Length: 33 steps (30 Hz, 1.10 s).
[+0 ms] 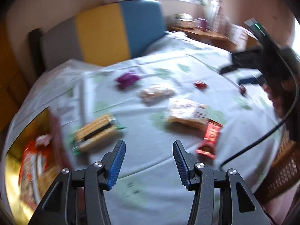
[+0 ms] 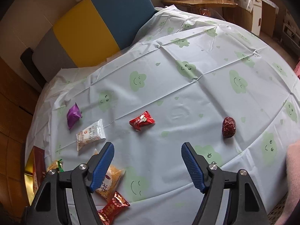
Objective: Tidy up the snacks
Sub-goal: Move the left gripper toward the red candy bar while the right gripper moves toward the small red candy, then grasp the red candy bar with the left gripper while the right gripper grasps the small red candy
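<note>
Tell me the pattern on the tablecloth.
The tablecloth is pale blue-white with smiling green clouds and small green drops, clearest in the right wrist view.

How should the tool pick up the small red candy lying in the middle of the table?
Probably across its plump middle, coming straight down from above. The red candy lies flat on the tablecloth with frilly twisted ends sticking out at both sides, so those thin ends would likely slip. The right tool is open, empty, and has clear cloth around the candy.
</note>
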Tool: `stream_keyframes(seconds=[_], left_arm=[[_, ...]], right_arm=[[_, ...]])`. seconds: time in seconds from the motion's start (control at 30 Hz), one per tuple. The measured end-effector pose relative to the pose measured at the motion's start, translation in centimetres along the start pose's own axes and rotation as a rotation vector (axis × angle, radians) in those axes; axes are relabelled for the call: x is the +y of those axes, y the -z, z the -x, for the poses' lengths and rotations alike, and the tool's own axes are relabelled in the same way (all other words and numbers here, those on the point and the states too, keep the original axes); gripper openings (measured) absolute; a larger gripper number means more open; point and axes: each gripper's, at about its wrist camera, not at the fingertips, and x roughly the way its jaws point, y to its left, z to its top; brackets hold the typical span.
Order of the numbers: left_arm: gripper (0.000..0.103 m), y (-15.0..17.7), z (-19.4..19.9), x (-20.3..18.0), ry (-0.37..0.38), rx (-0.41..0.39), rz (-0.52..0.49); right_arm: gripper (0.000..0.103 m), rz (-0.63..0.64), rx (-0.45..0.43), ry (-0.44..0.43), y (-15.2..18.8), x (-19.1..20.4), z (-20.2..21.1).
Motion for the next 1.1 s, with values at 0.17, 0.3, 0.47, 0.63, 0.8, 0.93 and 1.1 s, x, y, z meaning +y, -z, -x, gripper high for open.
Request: stream_keyframes(seconds=[0.17,0.3,0.47,0.63,0.8,0.93,1.1], left_arm=[[0.052,-0.5,-2.5,-2.9,0.110,0.040,-0.087],[0.052,-0.8,-4.3,-4.7,0.175,0.080,-0.129],[0.052,-1.4,-5.8,-7.1,0.208,0.103,-0.159],[0.045,-1.2,-7.7,-8.1,0.214,0.144,-0.161],[0.023,-0.3,-7.0,-7.8,0.209,0.112,-0.141],[0.022,1.3,-5.6,-6.7,0.208,0.098,-0.115],[0.022,4.0,-3.6,-3.7,0.145,0.068,-0.057]], right_arm=[[0.075,0.006,0.011,-0.004,0.0,0.1,-0.3],[0.075,0.009,0.005,-0.002,0.1,0.2,-0.2],[0.075,-0.030,-0.037,0.008,-0.2,-0.6,0.6],[0.075,-0.142,-0.139,-0.008,-0.9,-2.7,2.4],[0.075,-0.228,-0.159,-0.012,-1.2,-4.3,2.7],[0.071,-0.241,-0.147,-0.003,-1.1,-4.5,2.4],[0.064,-0.218,-0.111,0.001,-0.9,-4.1,1.5]])
